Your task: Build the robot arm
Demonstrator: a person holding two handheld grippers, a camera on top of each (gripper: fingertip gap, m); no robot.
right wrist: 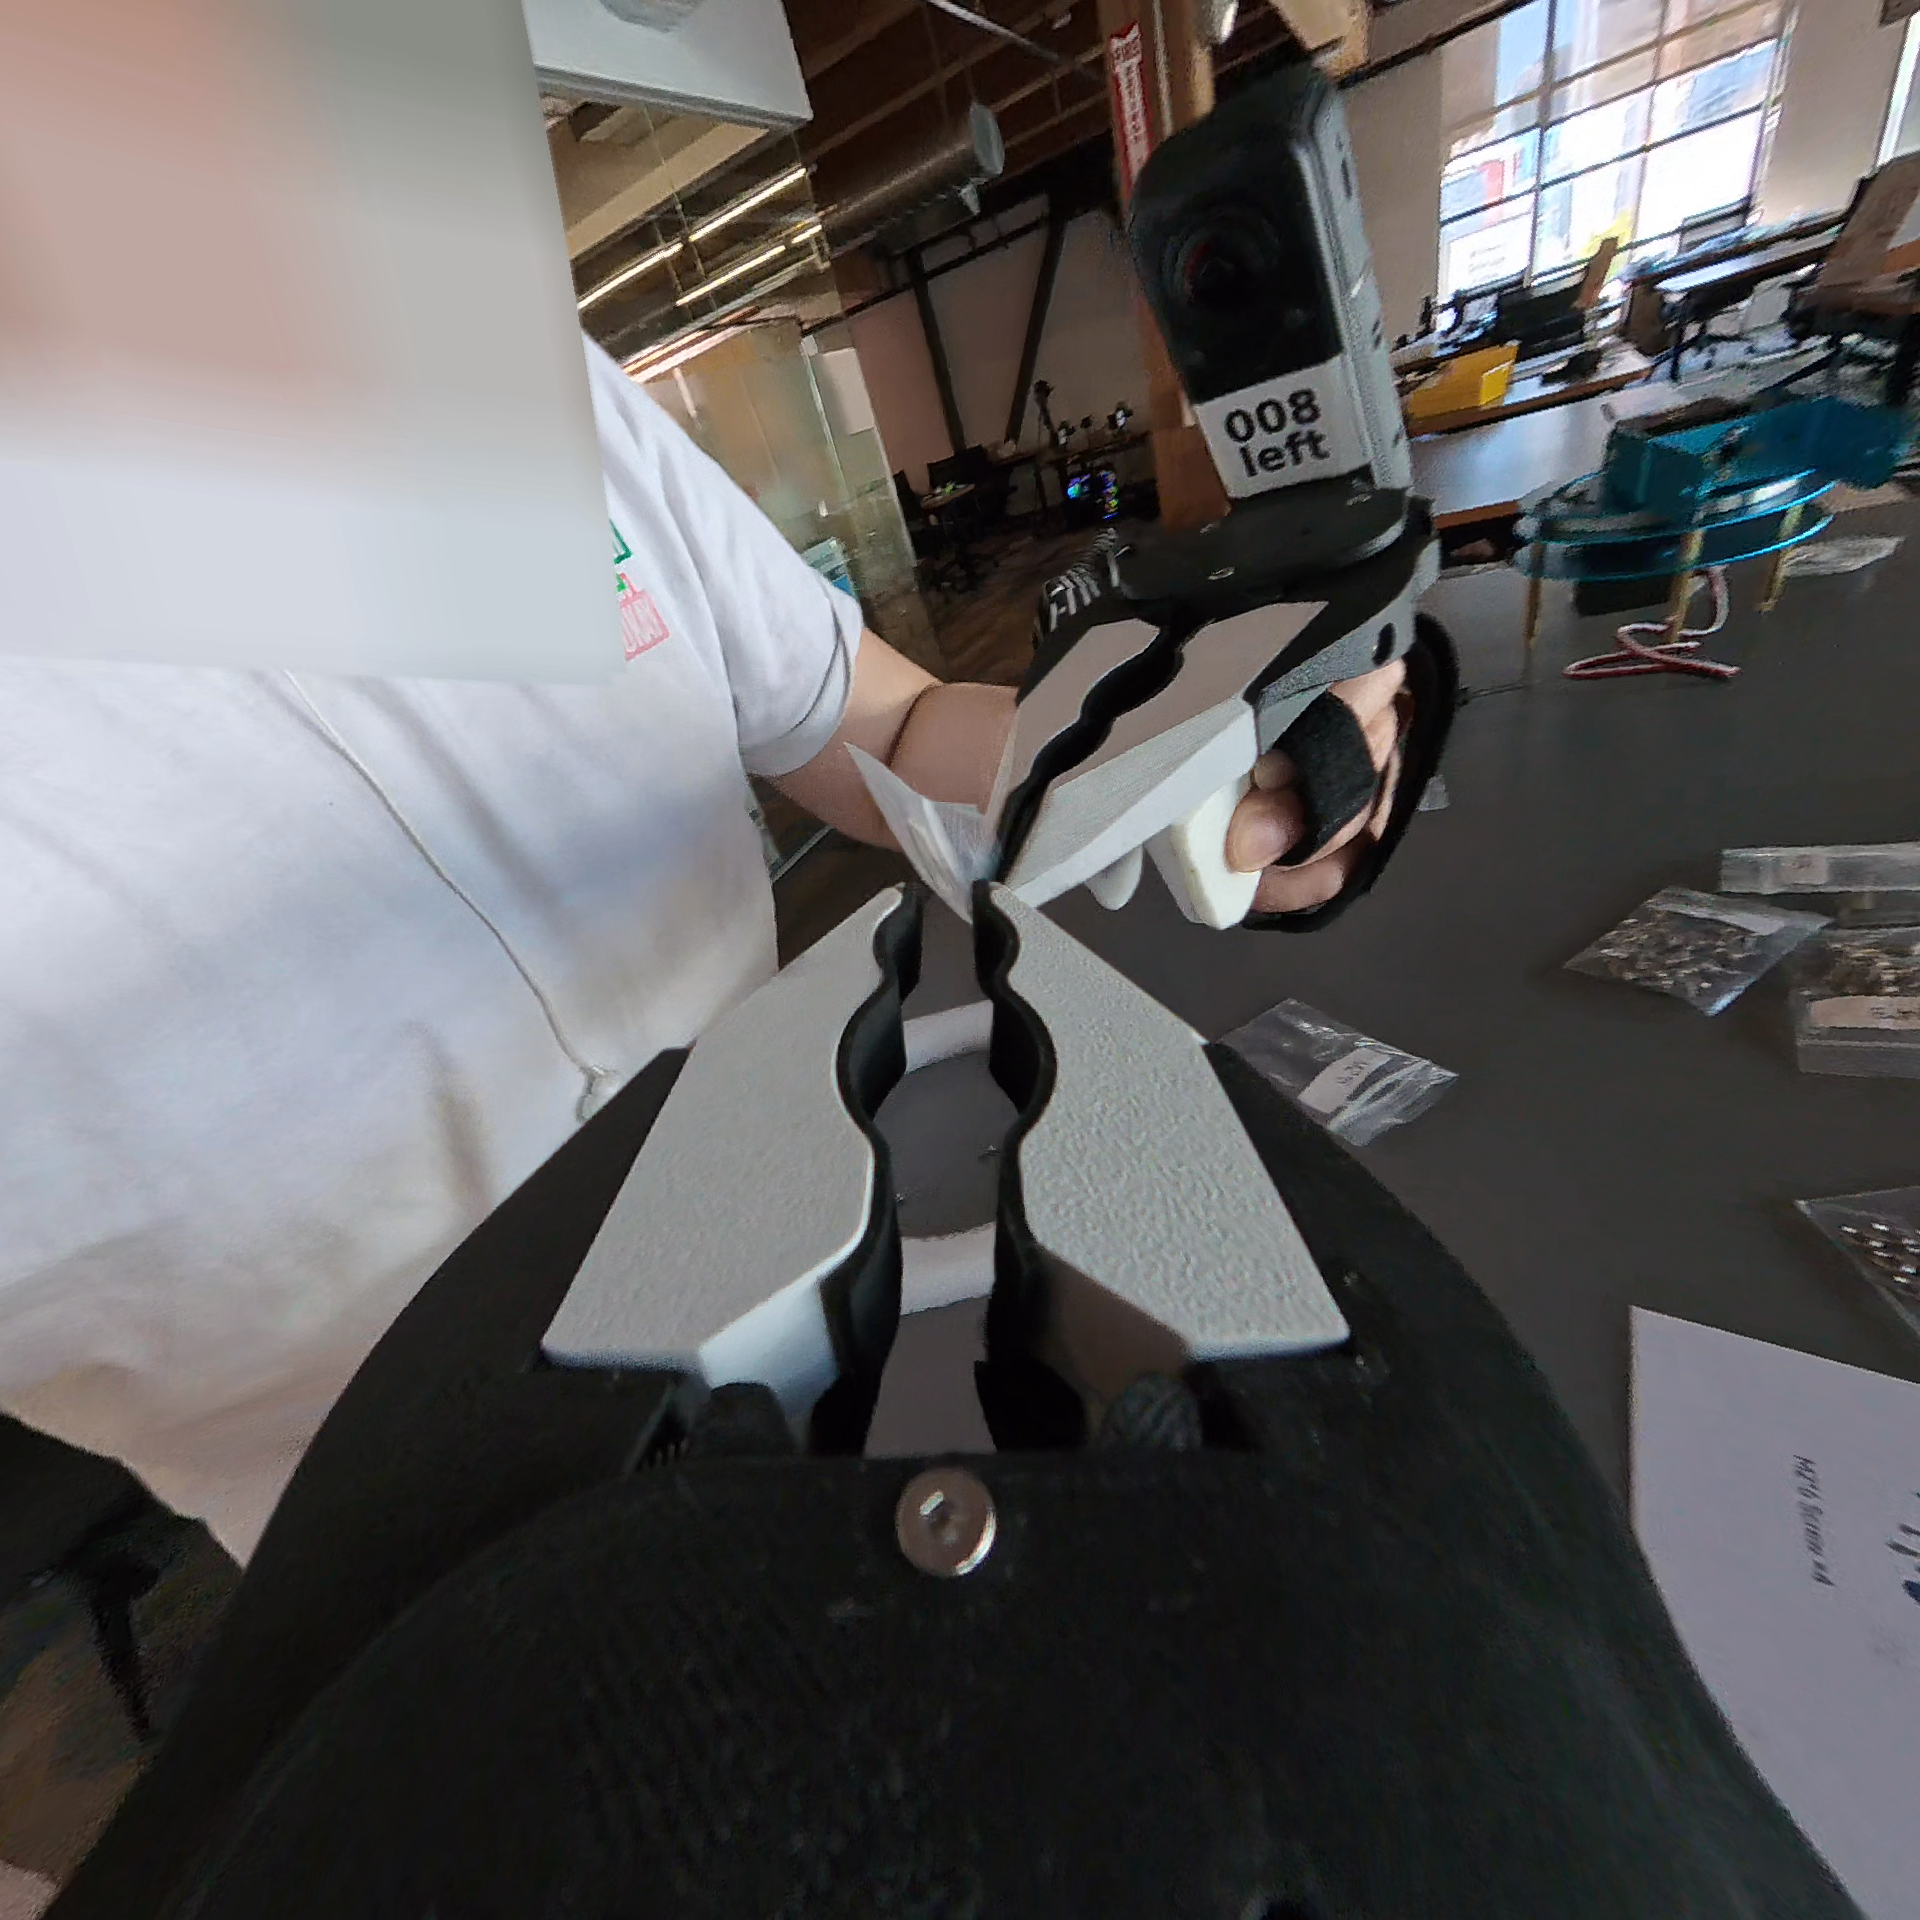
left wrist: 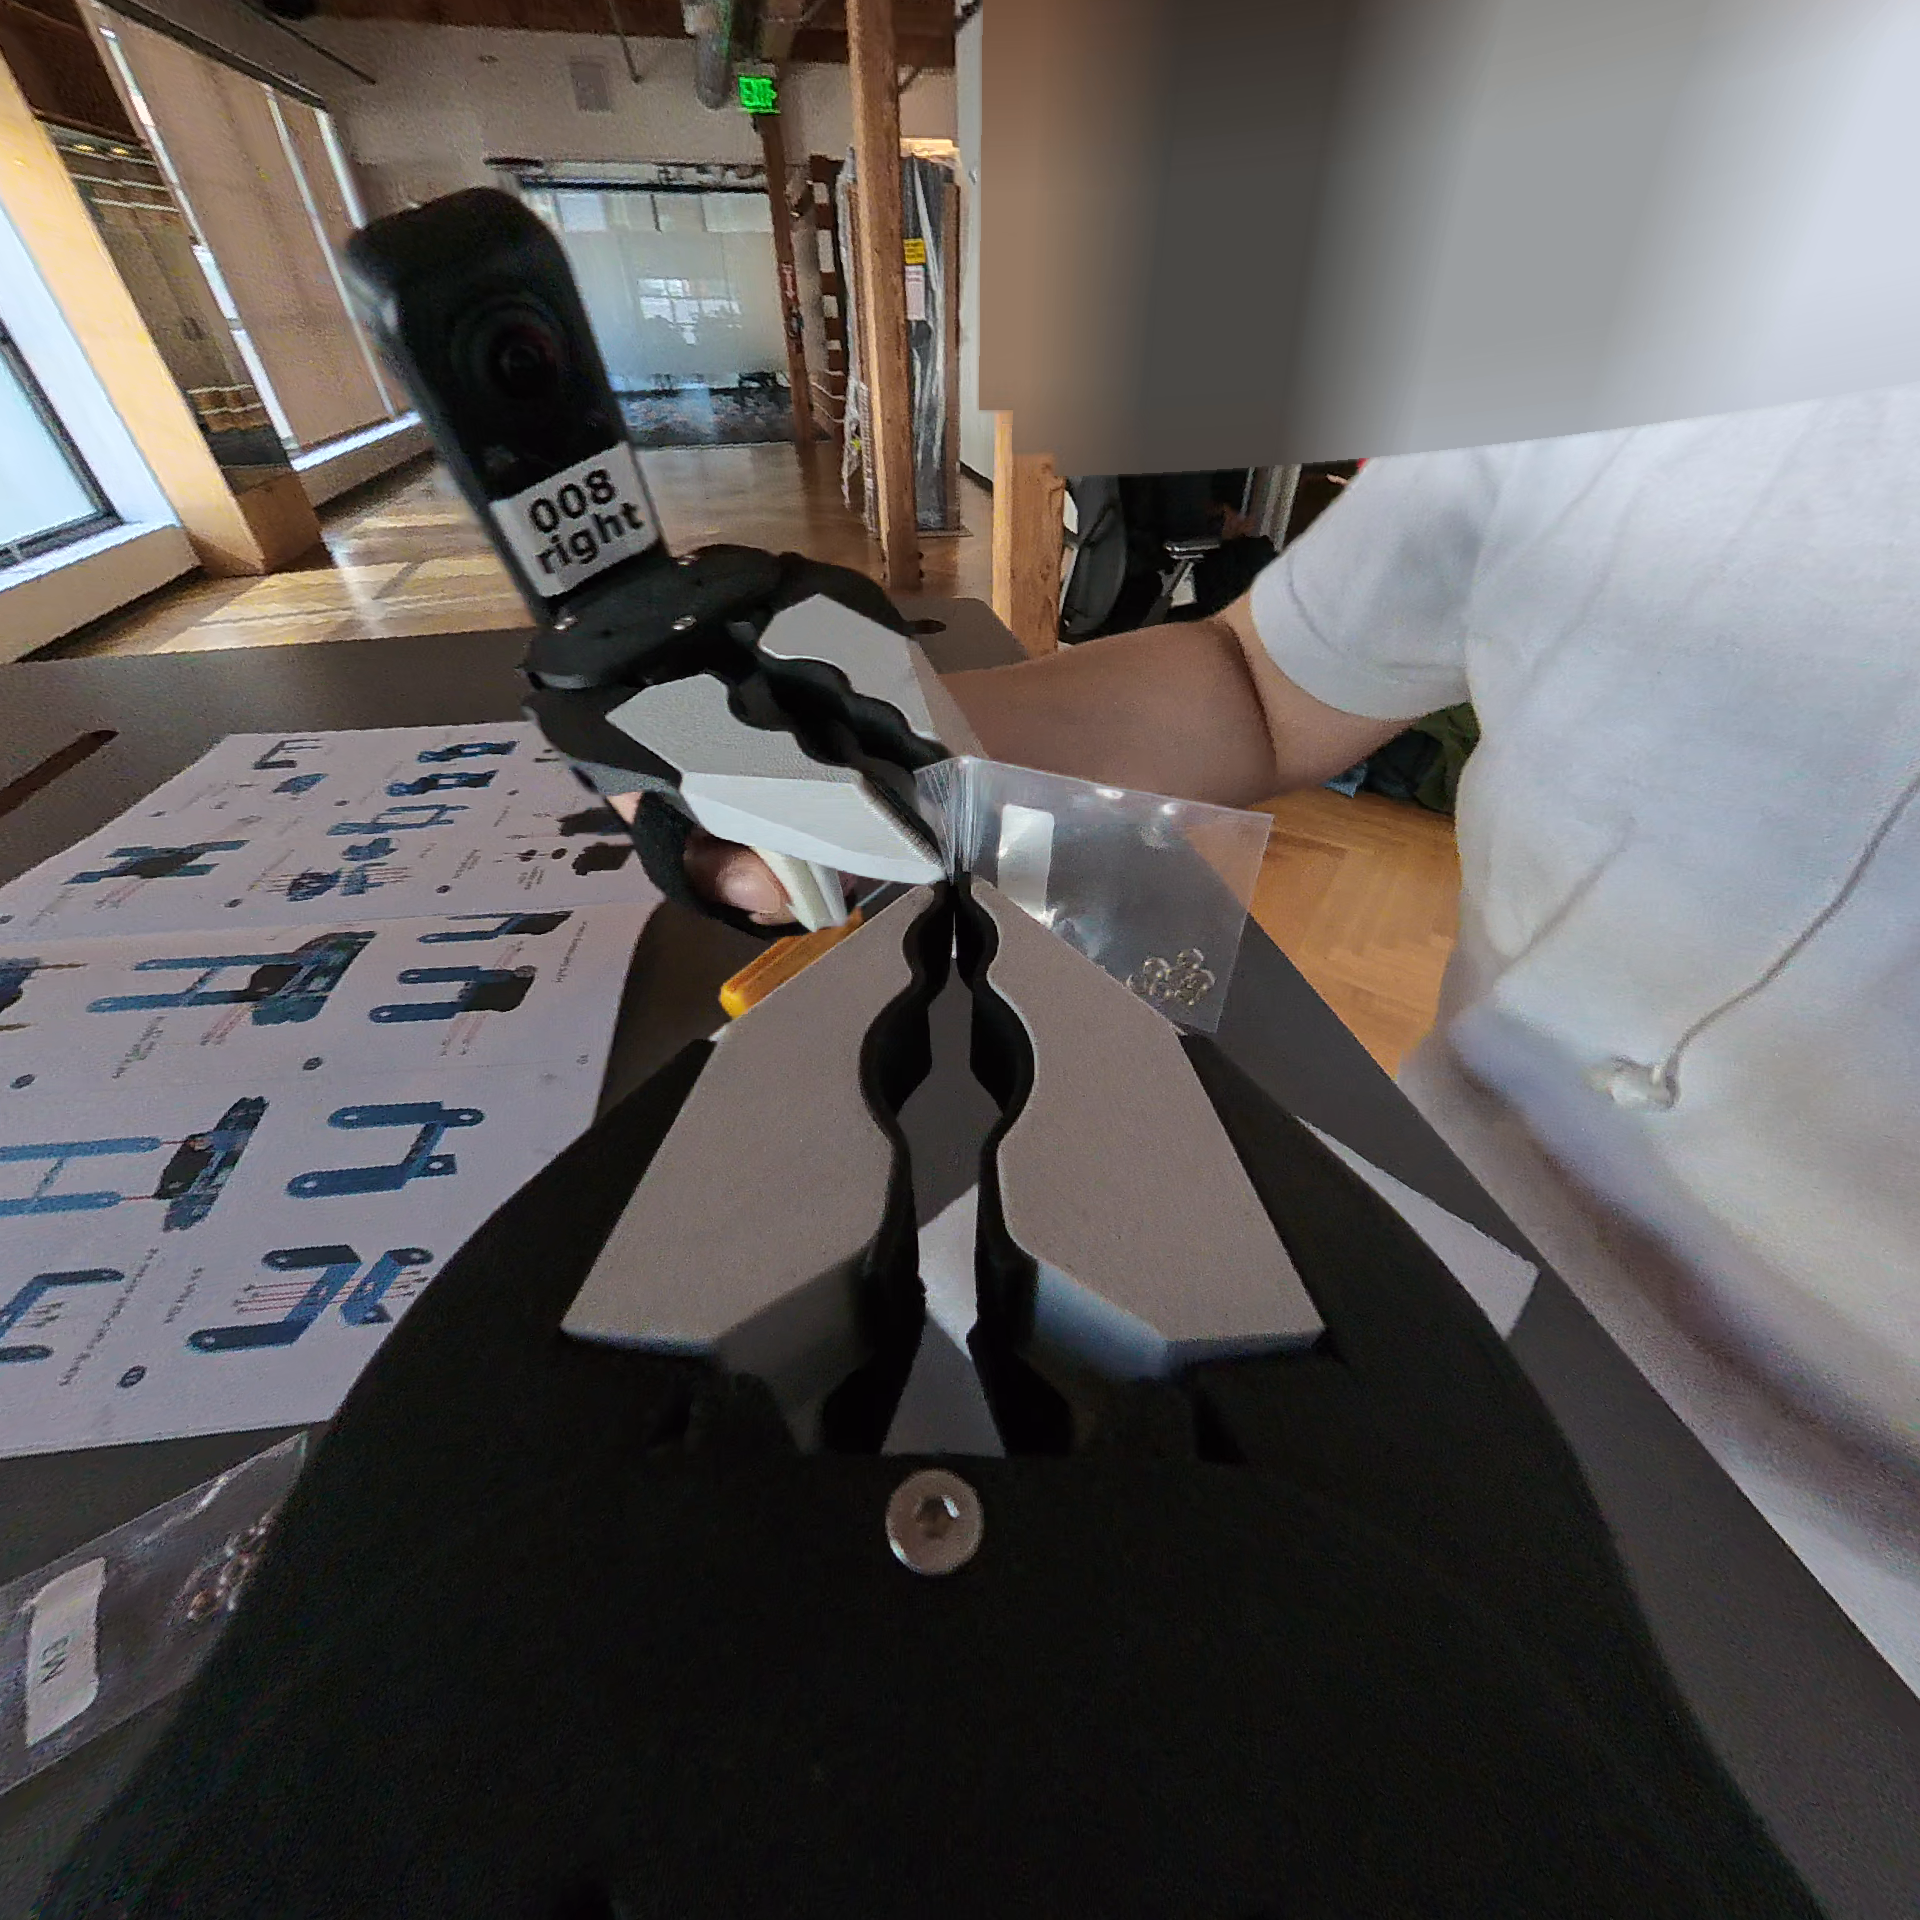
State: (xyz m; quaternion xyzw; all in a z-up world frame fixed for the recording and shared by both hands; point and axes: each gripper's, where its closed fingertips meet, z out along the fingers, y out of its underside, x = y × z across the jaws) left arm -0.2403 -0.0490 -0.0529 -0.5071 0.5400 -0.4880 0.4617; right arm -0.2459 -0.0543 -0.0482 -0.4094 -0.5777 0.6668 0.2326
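A small clear plastic zip bag (left wrist: 1132,883) hangs in the air above the dark table (left wrist: 1351,1091), with a few small metal rings (left wrist: 1174,977) in its bottom corner. My left gripper (left wrist: 961,909) is shut on the bag's top edge. My right gripper (left wrist: 935,868) comes in from the upper left and pinches the same edge right beside it. In the right wrist view the bag (right wrist: 930,826) shows as a crumpled white corner between my right gripper (right wrist: 948,902) and the left gripper (right wrist: 1000,868). The tips of the two grippers almost touch.
Printed sheets with blue part drawings (left wrist: 291,1039) lie on the table to the left, near an orange handle (left wrist: 769,977). Another bag (left wrist: 125,1642) lies close by. Several more bags (right wrist: 1683,956) and a white sheet (right wrist: 1787,1558) lie to the right. A person in a white T-shirt (left wrist: 1662,935) stands close. My two grippers' fingertips are within a few centimetres of each other.
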